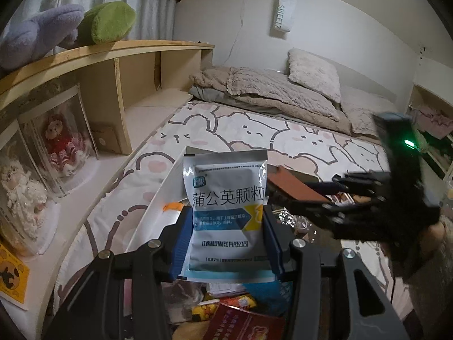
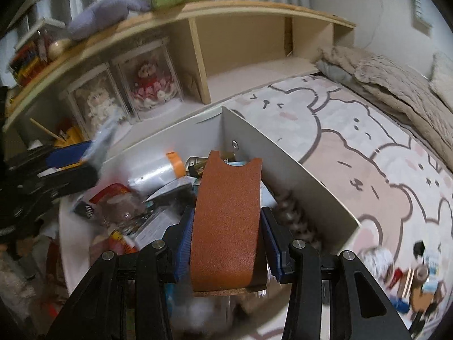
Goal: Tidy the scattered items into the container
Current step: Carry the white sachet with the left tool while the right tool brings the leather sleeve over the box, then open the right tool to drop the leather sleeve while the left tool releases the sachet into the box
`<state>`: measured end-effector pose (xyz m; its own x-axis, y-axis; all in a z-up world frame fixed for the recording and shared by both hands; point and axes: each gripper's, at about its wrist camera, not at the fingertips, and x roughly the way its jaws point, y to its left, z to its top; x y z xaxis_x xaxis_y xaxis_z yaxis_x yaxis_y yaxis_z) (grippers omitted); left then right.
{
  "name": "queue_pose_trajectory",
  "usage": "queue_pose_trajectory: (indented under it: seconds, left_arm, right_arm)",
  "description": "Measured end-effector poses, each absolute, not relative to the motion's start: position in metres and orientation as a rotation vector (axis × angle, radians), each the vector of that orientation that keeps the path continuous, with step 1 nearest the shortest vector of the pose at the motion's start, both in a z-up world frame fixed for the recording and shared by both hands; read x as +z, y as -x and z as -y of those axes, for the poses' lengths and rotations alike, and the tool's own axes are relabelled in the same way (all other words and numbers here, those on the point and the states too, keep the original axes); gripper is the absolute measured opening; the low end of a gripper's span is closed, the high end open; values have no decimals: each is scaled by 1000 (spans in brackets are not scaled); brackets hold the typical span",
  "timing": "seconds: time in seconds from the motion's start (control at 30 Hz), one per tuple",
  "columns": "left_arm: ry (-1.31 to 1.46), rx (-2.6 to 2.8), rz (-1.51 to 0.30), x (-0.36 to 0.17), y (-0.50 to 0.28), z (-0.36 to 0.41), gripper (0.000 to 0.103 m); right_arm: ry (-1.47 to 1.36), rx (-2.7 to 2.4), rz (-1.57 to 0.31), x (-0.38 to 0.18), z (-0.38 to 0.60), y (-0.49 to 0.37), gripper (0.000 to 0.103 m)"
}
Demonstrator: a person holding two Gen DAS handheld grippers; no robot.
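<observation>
My left gripper is shut on a silver and blue medicine sachet with Chinese print, held upright above the white box. My right gripper is shut on a brown leather case, held over the same white box. The box holds several items, among them a clear bottle with an orange cap. The right gripper with the brown case also shows in the left wrist view, blurred. The left gripper shows blurred at the left of the right wrist view.
The box sits on a bed with a bear-print sheet. A wooden shelf with boxed dolls and plush toys runs along the left. Folded blankets lie at the bed's far end. Scattered items lie on the sheet at right.
</observation>
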<state>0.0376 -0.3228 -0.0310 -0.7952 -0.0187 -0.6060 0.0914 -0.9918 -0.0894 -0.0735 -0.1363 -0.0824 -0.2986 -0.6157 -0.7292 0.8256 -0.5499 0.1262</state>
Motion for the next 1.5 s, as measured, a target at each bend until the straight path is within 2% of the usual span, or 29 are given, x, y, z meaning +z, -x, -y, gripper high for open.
queue_pose_trajectory:
  seconds: [0.3, 0.33, 0.37, 0.43, 0.87, 1.27, 1.4, 1.47, 1.5]
  left_arm:
    - [-1012, -2894, -153, -28, -21, 347, 47]
    - [-1019, -2893, -143, -29, -18, 347, 47]
    - [-1027, -2893, -130, -30, -14, 348, 47]
    - [-1040, -2894, -112, -32, -6, 348, 47]
    - [-1344, -2835, -118, -59, 59, 338, 47]
    - [-1484, -2708, 61, -76, 109, 327, 48]
    - [-1487, -2678, 57, -85, 121, 331, 54]
    - [-1466, -2645, 52, -88, 124, 336, 62]
    - [-1453, -2637, 38, -88, 124, 339, 74]
  right_arm:
    - [-989, -1923, -437, -101, 184, 98, 46]
    - [-987, -1931, -435, -103, 184, 101, 51]
    - [-981, -1945, -426, -104, 184, 103, 77]
    - [-975, -1939, -395, -105, 181, 105, 103]
    - [-901, -1897, -316, -98, 143, 81, 103]
    - [-863, -1862, -282, -92, 127, 67, 103]
    - [-853, -1853, -278, -91, 124, 65, 103]
    - [-853, -1851, -275, -90, 123, 65, 103]
    - [-851, -1851, -272, -90, 122, 65, 103]
